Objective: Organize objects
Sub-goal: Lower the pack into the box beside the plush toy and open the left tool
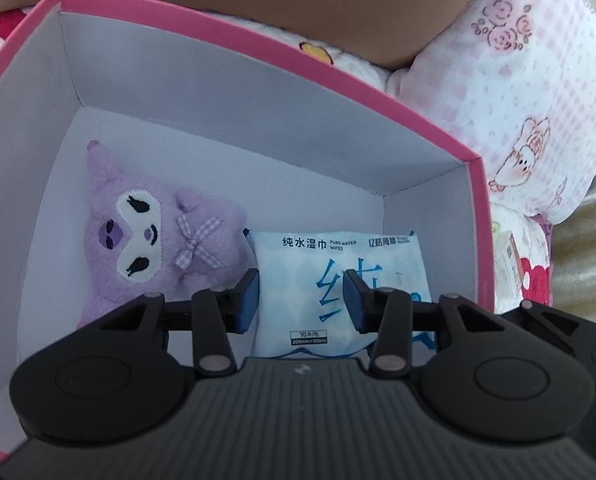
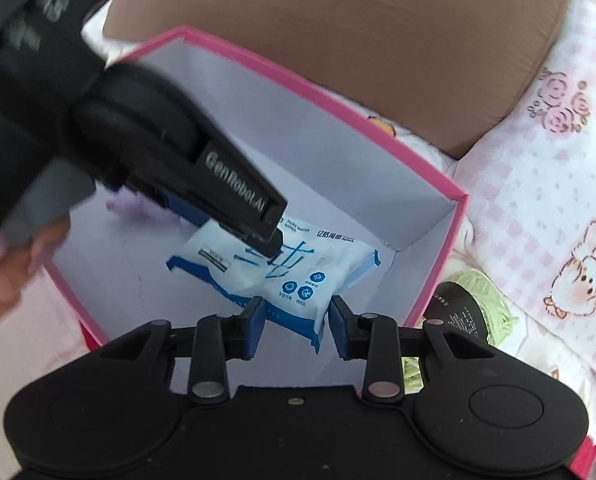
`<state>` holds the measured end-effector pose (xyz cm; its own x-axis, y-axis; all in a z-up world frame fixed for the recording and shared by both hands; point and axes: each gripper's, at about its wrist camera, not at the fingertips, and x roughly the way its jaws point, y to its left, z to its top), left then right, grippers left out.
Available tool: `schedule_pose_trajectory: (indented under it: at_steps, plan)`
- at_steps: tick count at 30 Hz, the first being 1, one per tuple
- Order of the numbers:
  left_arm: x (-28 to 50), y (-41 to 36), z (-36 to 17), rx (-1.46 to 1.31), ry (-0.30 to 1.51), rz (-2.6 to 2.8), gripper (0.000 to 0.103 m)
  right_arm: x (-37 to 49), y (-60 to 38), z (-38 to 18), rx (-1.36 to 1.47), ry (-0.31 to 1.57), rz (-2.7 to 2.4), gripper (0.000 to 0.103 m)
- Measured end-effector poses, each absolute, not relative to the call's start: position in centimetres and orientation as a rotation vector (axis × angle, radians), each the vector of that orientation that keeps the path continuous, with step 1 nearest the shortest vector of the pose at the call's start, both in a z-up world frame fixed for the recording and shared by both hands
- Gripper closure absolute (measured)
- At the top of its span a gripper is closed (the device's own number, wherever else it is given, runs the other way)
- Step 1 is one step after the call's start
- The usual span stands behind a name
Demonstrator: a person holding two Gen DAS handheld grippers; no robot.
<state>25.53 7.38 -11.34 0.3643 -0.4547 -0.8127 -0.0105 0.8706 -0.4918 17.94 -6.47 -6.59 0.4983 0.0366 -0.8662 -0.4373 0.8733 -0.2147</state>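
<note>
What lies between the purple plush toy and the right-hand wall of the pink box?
A pack of pure water wipes is there, beside the purple plush toy and short of the pink box's wall. The left wrist view shows it.

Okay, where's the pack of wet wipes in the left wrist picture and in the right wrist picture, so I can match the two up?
Left wrist view: the pack of wet wipes lies on the box floor, lower centre, right of the purple plush toy, behind the left gripper.
Right wrist view: it lies centre frame, beyond the right gripper, partly under the other gripper.
Shared landmark: the pink box, near its right-hand inner corner.
</note>
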Motion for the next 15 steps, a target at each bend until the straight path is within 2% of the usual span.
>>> schedule_pose_trajectory:
  at_steps: [7,15]
  plan:
    - [26.9,6.5,-12.0,-0.425,1.221,-0.276,0.063,19.1,-6.0,-8.0,-0.490,1.032,0.265,0.064]
    - [27.9,5.9,-12.6,-0.414,1.237,-0.245,0.071,19.1,-5.1,-9.0,-0.586,1.006,0.215,0.065]
